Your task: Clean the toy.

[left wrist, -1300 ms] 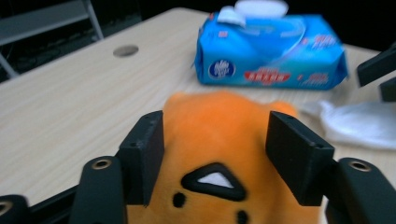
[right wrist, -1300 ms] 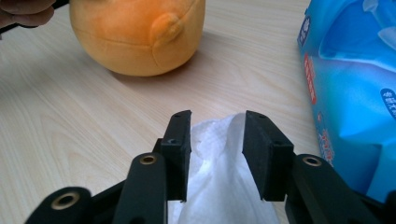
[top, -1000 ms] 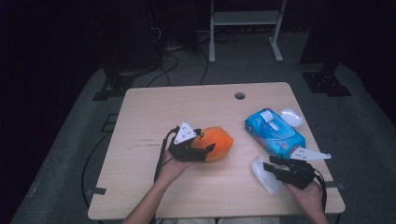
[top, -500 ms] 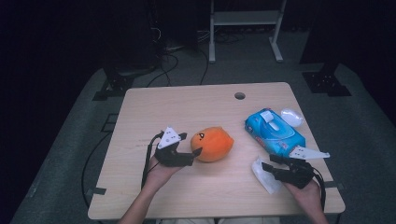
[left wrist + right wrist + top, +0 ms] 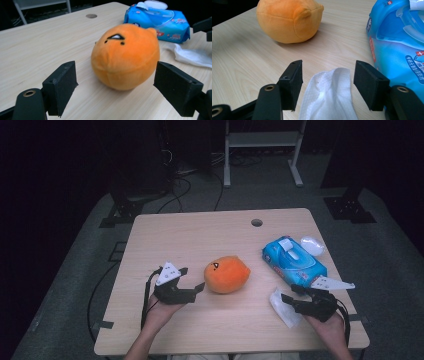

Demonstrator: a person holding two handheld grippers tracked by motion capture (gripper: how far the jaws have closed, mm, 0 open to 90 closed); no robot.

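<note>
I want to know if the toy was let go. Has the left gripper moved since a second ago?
Yes. The left gripper has backed off leftward from the orange plush toy, its fingers opening, with the toy lying free.

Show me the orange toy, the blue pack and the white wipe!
orange toy point(image 5: 227, 275), high view, middle of its plush body.
blue pack point(image 5: 295, 261), high view, its top face.
white wipe point(image 5: 329, 100), right gripper view, its crumpled middle.
</note>
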